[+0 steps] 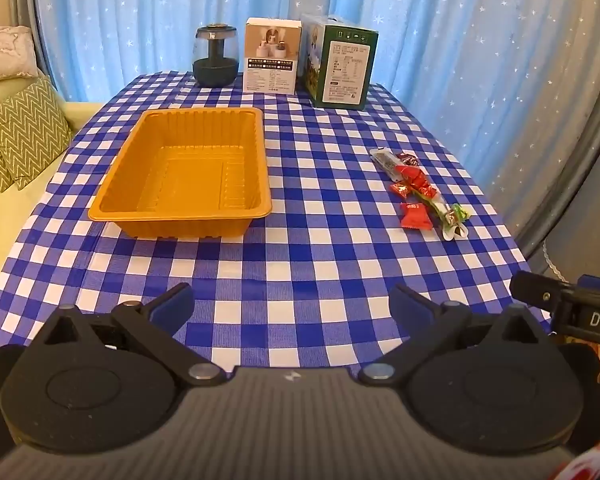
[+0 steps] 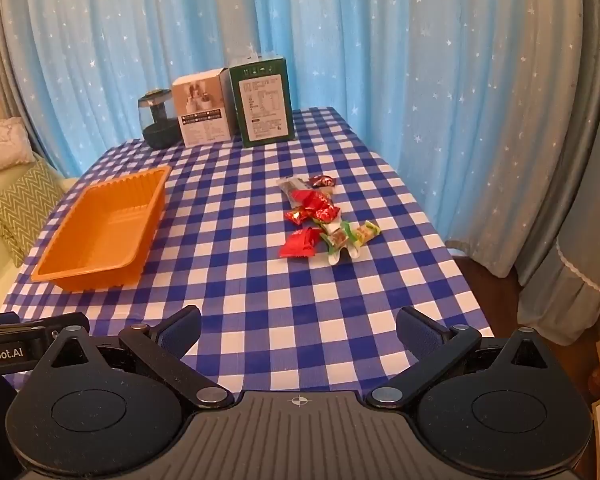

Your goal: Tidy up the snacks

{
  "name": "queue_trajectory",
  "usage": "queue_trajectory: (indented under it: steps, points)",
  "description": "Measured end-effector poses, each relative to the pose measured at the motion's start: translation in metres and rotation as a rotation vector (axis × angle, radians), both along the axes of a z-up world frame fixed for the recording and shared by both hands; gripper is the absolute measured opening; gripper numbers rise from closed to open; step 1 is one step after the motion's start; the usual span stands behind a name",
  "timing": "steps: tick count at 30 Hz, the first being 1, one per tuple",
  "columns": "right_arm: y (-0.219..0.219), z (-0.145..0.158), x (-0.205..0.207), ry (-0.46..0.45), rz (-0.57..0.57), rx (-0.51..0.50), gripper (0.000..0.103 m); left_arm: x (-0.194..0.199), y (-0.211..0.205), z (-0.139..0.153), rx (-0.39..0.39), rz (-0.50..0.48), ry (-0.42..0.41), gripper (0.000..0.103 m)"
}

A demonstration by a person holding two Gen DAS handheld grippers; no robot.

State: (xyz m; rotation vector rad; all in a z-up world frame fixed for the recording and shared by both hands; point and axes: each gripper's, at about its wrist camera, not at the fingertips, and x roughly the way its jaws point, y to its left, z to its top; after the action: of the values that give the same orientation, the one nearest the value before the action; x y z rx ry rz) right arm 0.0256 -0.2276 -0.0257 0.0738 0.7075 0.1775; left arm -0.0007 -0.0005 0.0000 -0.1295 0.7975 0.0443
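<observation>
An empty orange plastic tray [image 1: 132, 216] [image 2: 52, 272] sits on the blue-and-white checked tablecloth, left of centre. A small pile of wrapped snacks [image 1: 417, 194] [image 2: 323, 220] lies to its right: red packets, green-and-white candies and a long clear-wrapped bar. My left gripper [image 1: 292, 300] is open and empty, above the table's near edge, facing the tray. My right gripper [image 2: 300, 324] is open and empty, above the near edge, well short of the snacks. Each gripper's body shows at the edge of the other's view.
At the table's far end stand a dark glass jar [image 1: 216, 56] [image 2: 158, 120], a white box [image 1: 272, 56] [image 2: 204, 108] and a green box [image 1: 339, 66] [image 2: 264, 102]. A sofa with cushions [image 1: 20, 132] is on the left. Blue starred curtains hang behind.
</observation>
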Motion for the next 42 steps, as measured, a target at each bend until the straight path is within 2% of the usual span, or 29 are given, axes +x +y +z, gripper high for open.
queue_trajectory:
  steps: [4, 5, 16, 19, 42]
  points:
    - [-0.001, 0.001, 0.001, 0.006, -0.006, -0.001, 0.103, 0.0, 0.0, 0.0, -0.009, -0.025, -0.005, 0.103]
    - [-0.001, 0.001, 0.001, 0.006, -0.006, -0.003, 0.103, -0.001, -0.001, 0.003, -0.008, -0.004, -0.01, 0.103]
    - [-0.004, 0.014, 0.003, -0.015, -0.012, -0.005, 0.103, -0.002, 0.001, 0.006, -0.007, -0.01, -0.024, 0.103]
    - [-0.003, 0.007, 0.004, -0.018, -0.01, -0.007, 0.103, -0.003, 0.003, 0.007, -0.004, -0.008, -0.027, 0.103]
    - [-0.006, 0.01, 0.007, -0.017, -0.008, -0.013, 0.103, -0.002, 0.0, 0.008, -0.001, -0.006, -0.027, 0.103]
